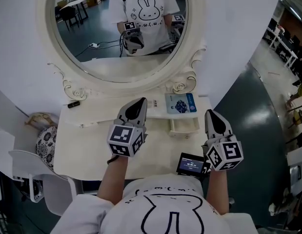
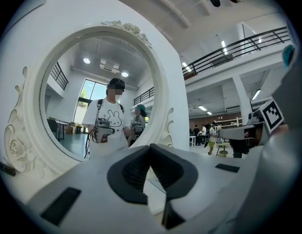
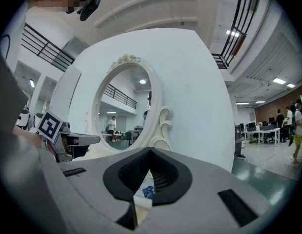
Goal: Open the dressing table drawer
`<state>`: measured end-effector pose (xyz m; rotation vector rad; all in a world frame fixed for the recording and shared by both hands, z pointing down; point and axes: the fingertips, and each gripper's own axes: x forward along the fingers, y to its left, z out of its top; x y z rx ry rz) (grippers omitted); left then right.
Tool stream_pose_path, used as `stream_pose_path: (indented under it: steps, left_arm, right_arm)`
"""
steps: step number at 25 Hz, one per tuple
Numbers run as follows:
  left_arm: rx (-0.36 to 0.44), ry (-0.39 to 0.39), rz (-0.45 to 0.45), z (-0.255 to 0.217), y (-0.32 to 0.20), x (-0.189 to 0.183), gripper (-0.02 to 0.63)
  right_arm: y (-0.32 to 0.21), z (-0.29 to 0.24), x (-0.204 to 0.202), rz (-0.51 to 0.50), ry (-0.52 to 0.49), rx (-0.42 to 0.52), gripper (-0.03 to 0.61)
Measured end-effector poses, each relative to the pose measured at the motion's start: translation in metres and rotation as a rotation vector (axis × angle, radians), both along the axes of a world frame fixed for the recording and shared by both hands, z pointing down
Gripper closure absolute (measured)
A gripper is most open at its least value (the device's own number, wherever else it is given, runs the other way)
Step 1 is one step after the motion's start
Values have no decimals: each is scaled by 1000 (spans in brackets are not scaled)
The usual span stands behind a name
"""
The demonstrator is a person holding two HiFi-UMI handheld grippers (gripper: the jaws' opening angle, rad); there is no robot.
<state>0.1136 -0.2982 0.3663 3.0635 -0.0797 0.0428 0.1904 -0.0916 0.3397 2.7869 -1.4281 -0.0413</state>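
Below the oval mirror (image 1: 116, 33), a white bench (image 1: 92, 145) with scrolled trim carries a low raised shelf along its back edge. The small drawer (image 1: 184, 126) sits under the right part of that shelf, right of the bench's middle. Its cream front appears to stand a little proud of the shelf, though how far it is out cannot be told. A blue-and-white packet (image 1: 180, 103) lies flat on the shelf just above the drawer.

The left gripper (image 1: 140, 102) hangs over the middle of the bench, pointing toward the mirror, just left of the drawer and not touching it. In the left gripper view its two dark jaws meet at the tips with nothing between them.

The right gripper (image 1: 210, 113) is held past the right side of the drawer, near the bench's right edge and apart from the drawer front. In the right gripper view its jaws are also closed tip to tip and empty; a scrap of blue print on the packet shows through the hollow behind the tips.

A small black screen (image 1: 190, 164) sits beside the right gripper's marker cube. A little dark object (image 1: 73, 104) lies on the bench's far left, near the mirror frame. A patterned bag (image 1: 45, 141) and a white chair (image 1: 24, 172) stand off the bench's left side. The mirror reflects the person, in a white shirt with a rabbit drawing, and both grippers.
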Motion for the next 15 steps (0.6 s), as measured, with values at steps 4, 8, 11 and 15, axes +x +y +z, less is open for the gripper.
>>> stream_pose_path:
  steps: [4,8,11,15]
  left_arm:
    - [2,2,6,-1,1,-1,606]
    - [1,4,11,-2,2,-1,606]
    - [0,5,14,-2,2,-1,606]
    - [-1,10,14,-2,1,0,606]
  right_arm:
    - [1,0,0,4,-7,-5,563]
    - [1,1,-2,8,-7,-13,563]
    - [1,2,-2,9,-6,-19,563]
    - [0,1,-1,6,-2,-22,563]
